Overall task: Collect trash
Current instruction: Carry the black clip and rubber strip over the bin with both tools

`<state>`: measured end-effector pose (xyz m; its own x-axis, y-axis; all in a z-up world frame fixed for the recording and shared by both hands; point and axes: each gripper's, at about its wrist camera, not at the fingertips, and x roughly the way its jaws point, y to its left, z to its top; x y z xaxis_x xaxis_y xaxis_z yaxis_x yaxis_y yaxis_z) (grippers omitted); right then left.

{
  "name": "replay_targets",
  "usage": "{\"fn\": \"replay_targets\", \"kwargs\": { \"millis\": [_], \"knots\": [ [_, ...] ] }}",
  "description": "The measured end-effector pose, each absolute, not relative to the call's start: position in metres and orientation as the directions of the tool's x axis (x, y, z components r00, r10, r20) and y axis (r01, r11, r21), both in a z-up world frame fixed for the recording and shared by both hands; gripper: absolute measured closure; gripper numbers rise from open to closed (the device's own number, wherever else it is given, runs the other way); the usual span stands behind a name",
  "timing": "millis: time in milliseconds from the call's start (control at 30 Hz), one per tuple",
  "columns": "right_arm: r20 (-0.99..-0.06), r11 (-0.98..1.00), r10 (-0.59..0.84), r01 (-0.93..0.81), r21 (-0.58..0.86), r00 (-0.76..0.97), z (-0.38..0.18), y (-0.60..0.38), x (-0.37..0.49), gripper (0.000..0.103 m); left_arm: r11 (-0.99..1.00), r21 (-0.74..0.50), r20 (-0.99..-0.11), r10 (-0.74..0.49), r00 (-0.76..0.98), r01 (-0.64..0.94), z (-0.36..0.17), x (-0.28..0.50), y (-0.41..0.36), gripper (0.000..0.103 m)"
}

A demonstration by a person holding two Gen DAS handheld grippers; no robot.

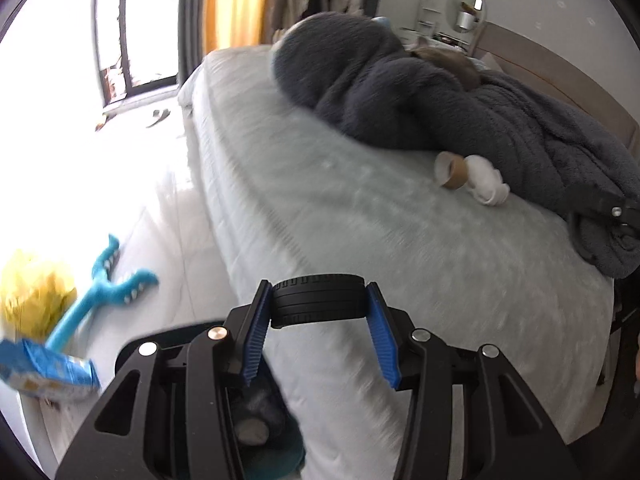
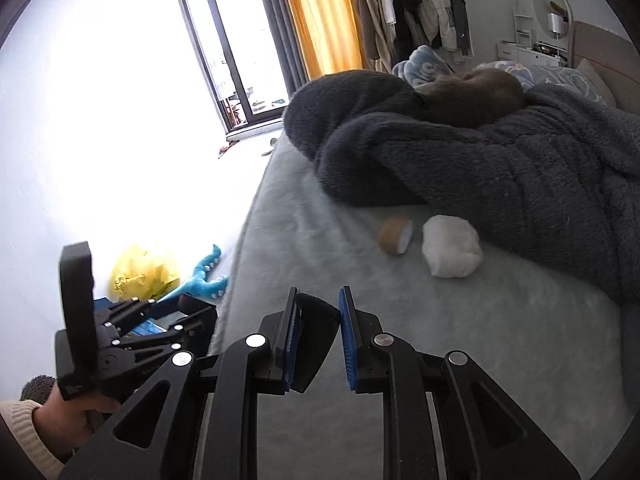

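On the grey bed (image 1: pixel 320 208) lie a brown cardboard tape roll (image 1: pixel 452 172) (image 2: pixel 396 236) and a white crumpled wad (image 1: pixel 486 182) (image 2: pixel 450 246), side by side against a dark fleece blanket (image 2: pixel 500 168). My left gripper (image 1: pixel 318 292) hangs over the bed's near edge, shut on a black ribbed wheel-like piece (image 1: pixel 318 300). A dark container (image 1: pixel 256 420) shows below its fingers. My right gripper (image 2: pixel 320 296) is over the bed, short of the roll, shut on a flat black plastic piece (image 2: pixel 316 340). In the right wrist view a hand holds the left gripper (image 2: pixel 184 312) at the lower left.
On the pale floor left of the bed lie a yellow crumpled bag (image 1: pixel 36 292) (image 2: pixel 144 270), a blue toothed toy (image 1: pixel 108 284) (image 2: pixel 206 280) and a blue package (image 1: pixel 48 372). A window door, orange curtain (image 2: pixel 320 12) and hanging clothes stand behind.
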<state>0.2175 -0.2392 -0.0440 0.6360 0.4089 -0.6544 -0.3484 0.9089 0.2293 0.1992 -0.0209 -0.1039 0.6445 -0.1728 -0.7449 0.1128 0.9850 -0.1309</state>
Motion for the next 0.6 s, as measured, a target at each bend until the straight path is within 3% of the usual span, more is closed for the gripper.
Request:
{"fn": "replay_targets", "kwargs": {
  "millis": [600],
  "knots": [
    [-0.654, 0.860, 0.485, -0.453, 0.234, 0.581, -0.038, -0.143, 0.179, 0.083, 0.992, -0.109, -0.849, -0.058, 0.525, -0.067, -0.150, 0.157, 0.068, 0.053]
  ]
}}
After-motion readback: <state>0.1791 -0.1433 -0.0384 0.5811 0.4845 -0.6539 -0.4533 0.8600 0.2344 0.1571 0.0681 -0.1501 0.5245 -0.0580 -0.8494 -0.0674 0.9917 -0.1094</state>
